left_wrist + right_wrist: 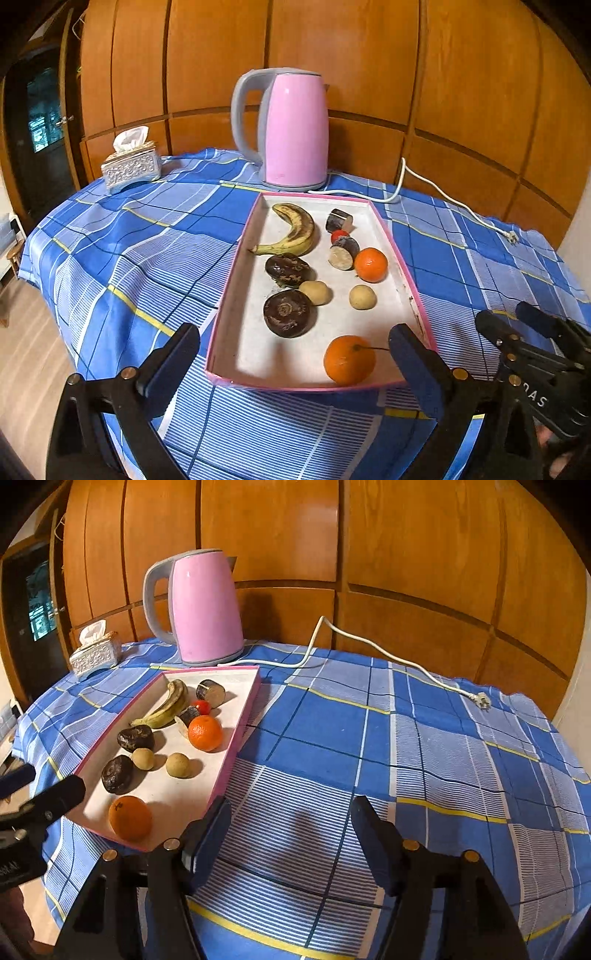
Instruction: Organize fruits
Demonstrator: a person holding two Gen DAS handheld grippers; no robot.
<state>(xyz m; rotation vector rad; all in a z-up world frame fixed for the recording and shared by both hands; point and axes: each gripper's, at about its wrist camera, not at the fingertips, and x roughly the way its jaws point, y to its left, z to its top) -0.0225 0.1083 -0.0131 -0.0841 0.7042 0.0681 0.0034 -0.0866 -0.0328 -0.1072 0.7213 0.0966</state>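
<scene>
Blue, pale-blue and white checked tablecloth (369, 738) with thin yellow lines; pink-rimmed tray (236, 258) with white floor; at 12 o'clock of it, pink kettle (295, 129) with grey handle and white cord (369, 642); yellow, brown-speckled banana (295, 229); two orange oranges (349, 360); small red tomato (339, 234); silver embossed tissue box (131, 168); orange-brown wood panelling (369, 55)

White letters "DAS" — partial, on right tool (536, 398)

Fruit-filled tray (242, 716) beside pink kettle (207, 609)
</scene>
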